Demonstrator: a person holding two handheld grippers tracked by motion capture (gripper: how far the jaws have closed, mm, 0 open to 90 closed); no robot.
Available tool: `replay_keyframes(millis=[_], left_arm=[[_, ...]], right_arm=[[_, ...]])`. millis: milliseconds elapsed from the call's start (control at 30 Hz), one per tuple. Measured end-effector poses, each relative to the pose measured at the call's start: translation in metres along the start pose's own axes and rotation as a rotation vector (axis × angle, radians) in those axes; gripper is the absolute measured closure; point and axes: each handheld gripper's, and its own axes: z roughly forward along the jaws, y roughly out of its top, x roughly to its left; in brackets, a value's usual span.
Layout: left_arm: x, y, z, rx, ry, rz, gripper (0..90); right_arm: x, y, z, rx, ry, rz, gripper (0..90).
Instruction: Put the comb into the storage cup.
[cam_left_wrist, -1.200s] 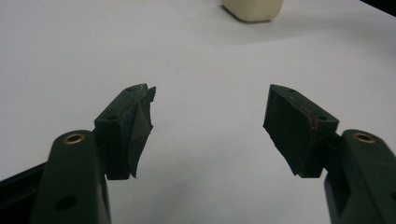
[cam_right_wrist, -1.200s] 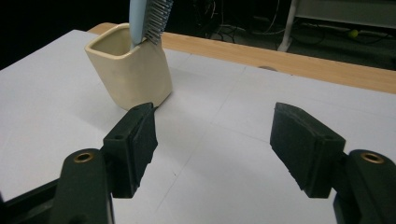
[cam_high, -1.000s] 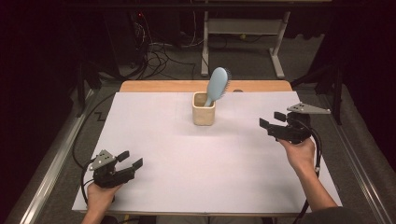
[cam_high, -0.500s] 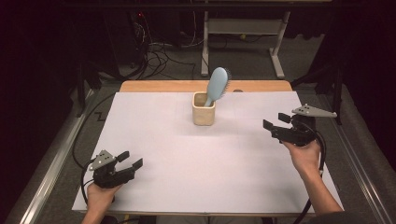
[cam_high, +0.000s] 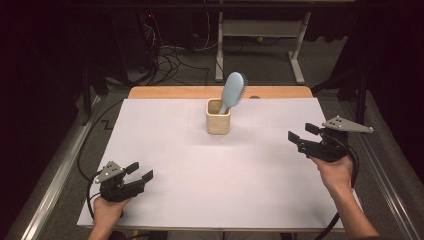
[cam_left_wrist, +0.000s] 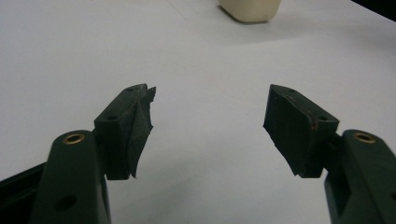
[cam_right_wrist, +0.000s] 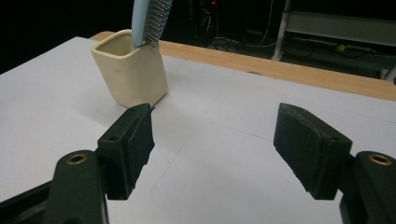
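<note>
Starting at the left, the left gripper (cam_high: 139, 172) sits low near the front corner of the white table (cam_high: 165, 150), jaws spread wide with nothing but bare tabletop between them, and its own view backs that up, one pad (cam_left_wrist: 135, 128) looking a bit ragged at the tip. Middle of the table toward the far edge there's the cup (cam_high: 218, 116), a squarish cream thing standing upright, with the brush (cam_high: 232, 91) stuck in it handle down. The brush's long axis runs bottom to top with a lean, head tipped up and to the right in the high view, bristles facing right as far as I can tell. The handle is hidden inside the cup, so no idea how deep it goes. In the right gripper view the brush (cam_right_wrist: 149, 21) is cut off at the top edge. Over on the right, the right gripper (cam_high: 306, 134) hovers well apart from the cup, pointing left toward it, jaws just been opening and now wide, nothing between them.
</note>
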Motion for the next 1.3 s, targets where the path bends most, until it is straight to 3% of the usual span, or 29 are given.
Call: replay_keyframes(millis=[767,1300], left_arm=[[-0.004,0.0,-0.003,-0.019,0.001,0.003,32.4],[-0.003,0.0,-0.006,-0.045,-0.013,-0.018,32.6]], right_arm=[[-0.005,-0.023,-0.031,-0.05,-0.002,0.015,27.9],[-0.004,-0.034,-0.047,-0.075,0.004,0.026,27.8]])
